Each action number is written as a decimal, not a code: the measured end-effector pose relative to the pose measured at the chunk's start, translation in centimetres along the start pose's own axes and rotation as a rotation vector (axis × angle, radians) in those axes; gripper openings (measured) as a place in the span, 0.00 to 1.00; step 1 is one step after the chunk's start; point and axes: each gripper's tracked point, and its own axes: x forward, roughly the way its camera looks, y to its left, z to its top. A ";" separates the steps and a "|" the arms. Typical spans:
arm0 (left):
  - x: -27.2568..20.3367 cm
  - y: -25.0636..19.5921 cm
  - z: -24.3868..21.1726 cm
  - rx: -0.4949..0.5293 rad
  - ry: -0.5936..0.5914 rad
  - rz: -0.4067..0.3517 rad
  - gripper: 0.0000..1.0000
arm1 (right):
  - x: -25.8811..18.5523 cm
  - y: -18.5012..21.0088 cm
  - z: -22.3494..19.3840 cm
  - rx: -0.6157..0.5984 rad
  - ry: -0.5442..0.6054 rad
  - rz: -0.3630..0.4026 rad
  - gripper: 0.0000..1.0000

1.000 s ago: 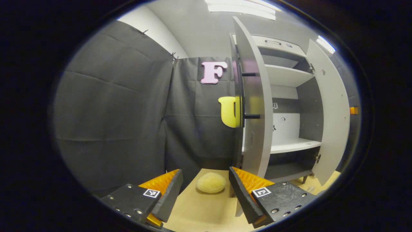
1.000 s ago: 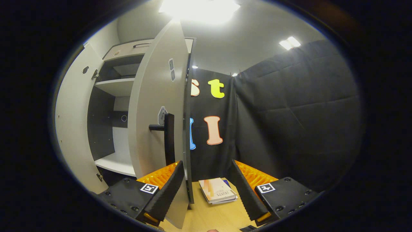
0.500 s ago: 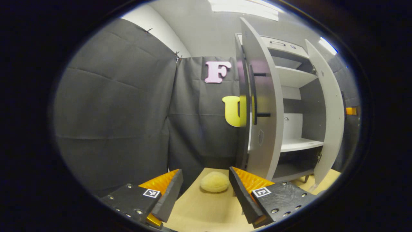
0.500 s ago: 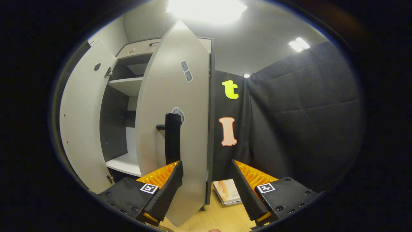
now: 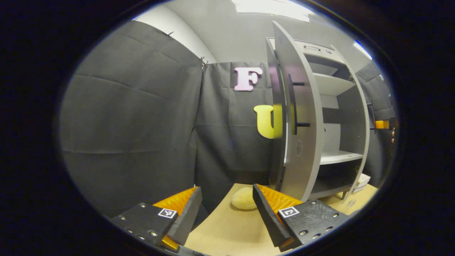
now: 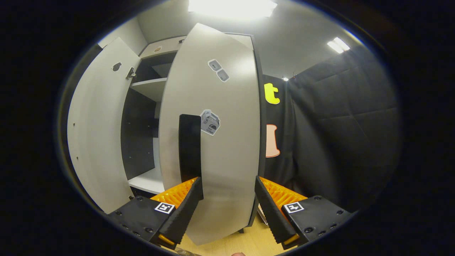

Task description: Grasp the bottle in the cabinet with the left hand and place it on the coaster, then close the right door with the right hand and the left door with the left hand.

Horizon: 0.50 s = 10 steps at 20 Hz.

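The grey cabinet [image 5: 334, 156] stands on the wooden table with both doors ajar. In the right gripper view the right door [image 6: 220, 142] is swung well inward, and its black handle [image 6: 189, 145] rises just above one fingertip. My right gripper [image 6: 227, 202] is open, its tips right at the door's face. The left door [image 6: 96, 128] hangs wide open beyond. In the left gripper view the left door [image 5: 300, 142], with its black handle [image 5: 294, 105], is near my open left gripper [image 5: 225, 209], which holds nothing. The other gripper [image 5: 382, 124] shows at the far right door.
A pale yellow rounded pad [image 5: 243, 199] lies on the wooden table [image 5: 220, 231] just ahead of the left gripper, by the left door's foot. Books [image 5: 362, 179] lie at the cabinet's far right. Black cloth walls close in both sides. The cabinet shelves [image 6: 149, 87] look bare.
The right door has swung further toward shut, with the right gripper following it and the books now hidden behind it. The left gripper view has drifted; its gripper stays open.
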 end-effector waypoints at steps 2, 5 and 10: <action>0.0 -0.1 0.3 0.005 -0.002 0.000 0.88 | 0.0 0.2 -0.2 -0.006 0.001 0.001 0.95; -0.2 -0.2 0.5 -0.001 0.000 -0.011 0.88 | -0.2 0.4 -0.6 0.000 0.014 0.014 0.95; 1.0 -0.6 3.1 -0.004 0.011 -0.040 0.89 | -2.3 0.3 -1.7 -0.037 0.031 0.036 0.95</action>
